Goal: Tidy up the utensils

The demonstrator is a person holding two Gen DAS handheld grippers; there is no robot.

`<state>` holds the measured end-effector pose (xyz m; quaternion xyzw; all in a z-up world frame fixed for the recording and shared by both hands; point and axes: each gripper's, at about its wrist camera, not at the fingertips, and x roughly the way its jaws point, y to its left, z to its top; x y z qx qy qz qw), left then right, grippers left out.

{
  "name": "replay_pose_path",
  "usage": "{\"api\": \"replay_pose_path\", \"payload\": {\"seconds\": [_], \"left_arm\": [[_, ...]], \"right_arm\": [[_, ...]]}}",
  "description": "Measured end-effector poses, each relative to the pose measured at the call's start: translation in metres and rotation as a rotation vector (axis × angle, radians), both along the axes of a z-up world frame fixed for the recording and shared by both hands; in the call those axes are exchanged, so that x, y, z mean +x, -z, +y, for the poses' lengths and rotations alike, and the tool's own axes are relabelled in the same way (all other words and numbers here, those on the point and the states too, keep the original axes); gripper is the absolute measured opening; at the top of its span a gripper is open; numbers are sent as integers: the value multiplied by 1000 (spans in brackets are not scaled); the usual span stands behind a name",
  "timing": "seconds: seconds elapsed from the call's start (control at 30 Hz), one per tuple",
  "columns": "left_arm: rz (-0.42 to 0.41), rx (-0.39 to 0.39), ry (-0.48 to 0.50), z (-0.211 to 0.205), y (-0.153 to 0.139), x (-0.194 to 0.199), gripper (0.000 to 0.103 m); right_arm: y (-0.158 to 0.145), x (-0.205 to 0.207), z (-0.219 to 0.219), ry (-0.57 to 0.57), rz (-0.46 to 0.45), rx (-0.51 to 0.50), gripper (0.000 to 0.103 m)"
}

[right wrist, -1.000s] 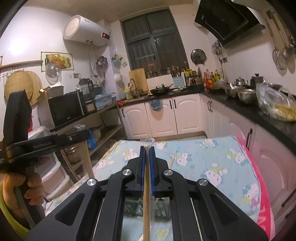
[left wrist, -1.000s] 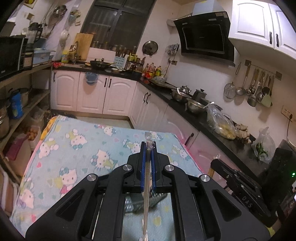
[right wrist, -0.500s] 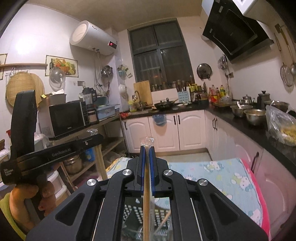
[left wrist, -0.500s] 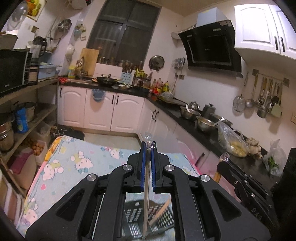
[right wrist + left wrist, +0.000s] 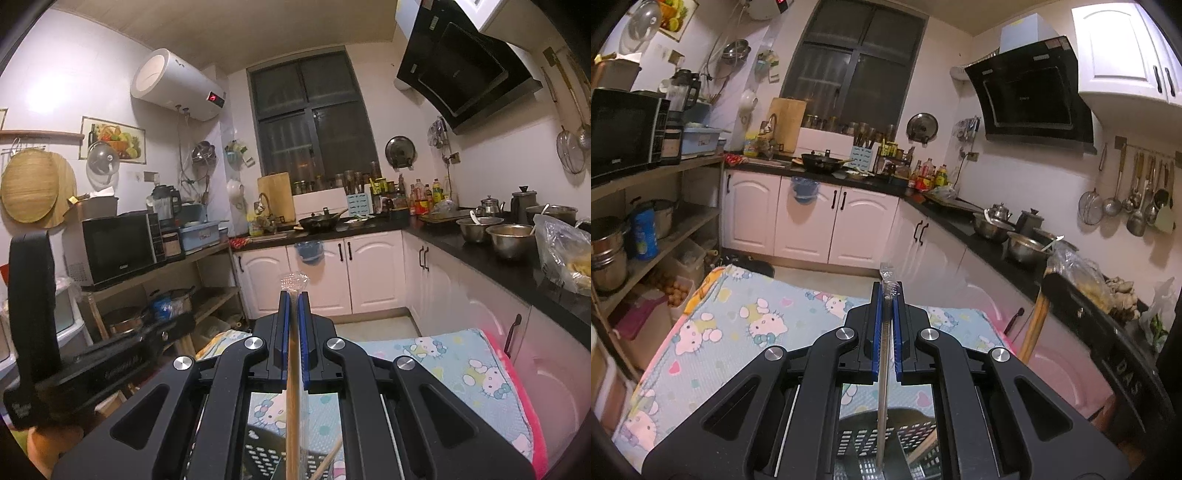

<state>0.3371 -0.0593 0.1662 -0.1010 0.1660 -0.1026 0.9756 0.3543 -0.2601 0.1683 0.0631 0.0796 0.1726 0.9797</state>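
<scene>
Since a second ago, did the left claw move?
Yes. The left claw tipped up: its tip sat over the cartoon cloth before and now reaches the floor by the white cabinets.

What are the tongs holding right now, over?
Left tongs shut on metal utensil. Right tongs shut on wooden stick. Black holder below both. Nothing in the way.

Metal utensil (image 5: 882, 387) and wooden chopstick (image 5: 291, 406), each plastic-wrapped, clamped upright over black perforated holder (image 5: 916, 443) on patterned table.
</scene>
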Motion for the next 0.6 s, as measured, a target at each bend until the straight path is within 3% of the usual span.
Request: {"api": "replay_pose_path", "payload": {"seconds": [0.6], "left_arm": [[58,33,32,-9,43,0,1]], "right_arm": [[51,3,-5,36,3,-23,5]]}}
